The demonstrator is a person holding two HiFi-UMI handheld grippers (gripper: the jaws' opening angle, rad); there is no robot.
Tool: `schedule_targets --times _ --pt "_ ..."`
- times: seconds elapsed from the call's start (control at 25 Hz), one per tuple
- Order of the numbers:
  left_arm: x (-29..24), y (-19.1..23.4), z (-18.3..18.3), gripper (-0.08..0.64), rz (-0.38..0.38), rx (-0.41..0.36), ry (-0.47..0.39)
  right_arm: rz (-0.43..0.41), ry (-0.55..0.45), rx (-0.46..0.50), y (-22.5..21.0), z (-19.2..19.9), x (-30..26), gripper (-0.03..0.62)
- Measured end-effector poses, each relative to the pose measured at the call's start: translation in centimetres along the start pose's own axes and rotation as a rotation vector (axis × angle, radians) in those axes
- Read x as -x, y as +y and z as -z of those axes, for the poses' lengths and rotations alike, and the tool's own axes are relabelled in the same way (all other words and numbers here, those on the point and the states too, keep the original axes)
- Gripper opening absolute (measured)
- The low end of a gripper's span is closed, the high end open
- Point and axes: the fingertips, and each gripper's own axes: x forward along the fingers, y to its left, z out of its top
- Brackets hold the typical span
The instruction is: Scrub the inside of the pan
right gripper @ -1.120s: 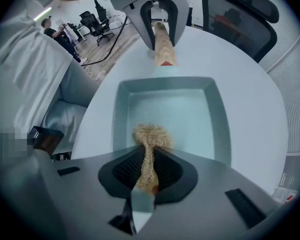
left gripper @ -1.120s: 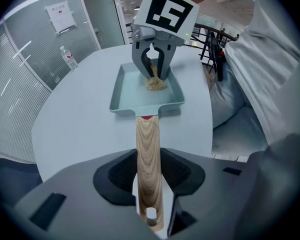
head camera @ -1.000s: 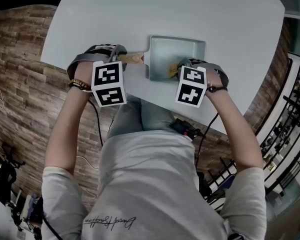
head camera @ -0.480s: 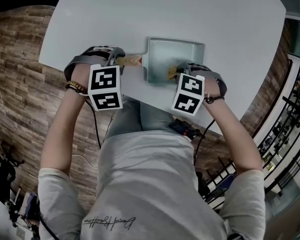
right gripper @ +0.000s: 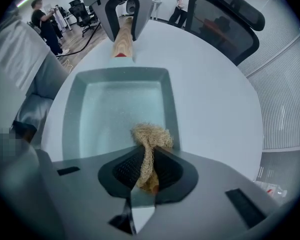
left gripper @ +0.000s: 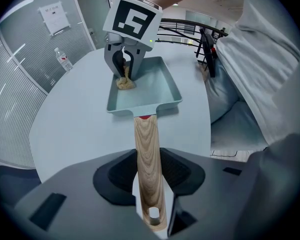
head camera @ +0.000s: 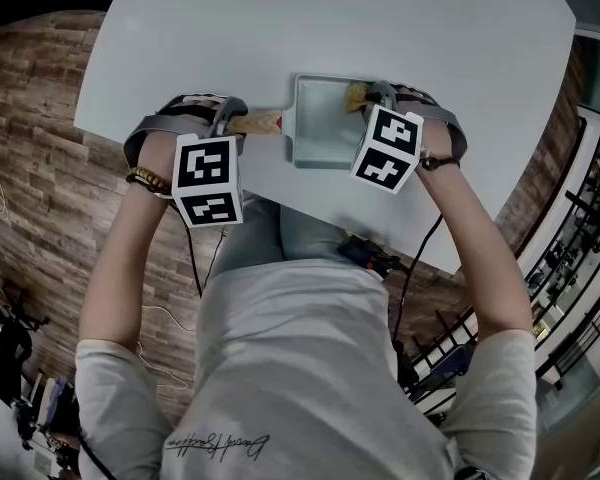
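A pale round table (head camera: 280,28) fills the upper part of the head view, with a wood-plank floor (head camera: 40,168) showing at its left edge. At centre left, the left gripper (head camera: 230,118) points steeply down, its jaws clamped on the wooden handle (head camera: 262,121). The left gripper view shows the grain running straight up between the pads. The handle leads right to the pan (head camera: 320,133), a shallow rectangular tray in pale blue-green that sits flat on the table just above the frame's centre. Handle and pan form one line running left to right across the picture. At the pan's upper right corner, the right gripper (head camera: 372,98) points straight down with its jaws pinched on a tan fibrous scrubber (head camera: 356,95). The tuft below the pads lies low in the pan against the right wall. From there nearly all the pan's bare floor lies left and downward in the frame, toward the handle. The next stroke probably has to travel that way, and only the right hand can make it, since the left is steadying the pan.
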Motion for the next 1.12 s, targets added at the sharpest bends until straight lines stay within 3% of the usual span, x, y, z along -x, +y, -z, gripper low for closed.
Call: schedule_targets --times 0.2,0.4,0.96,1.12 --pt "-0.2 0.2 0.2 0.149 0.001 0.021 0.003 0.012 -0.001 0.018 -0.1 -0.1 -0.1 0.069" --pt "-0.5 0.6 0.6 0.149 0.000 0.020 0.023 -0.035 0.006 0.026 2.0 0.3 0.0 0.069" --pt "-0.3 0.6 0.6 0.149 -0.002 0.023 0.038 -0.307 0.079 0.035 9.4 1.7 1.4 0.067" --pt "-0.3 0.6 0.5 0.149 0.006 0.012 0.043 -0.380 0.070 -0.007 10.0 1.7 1.7 0.066"
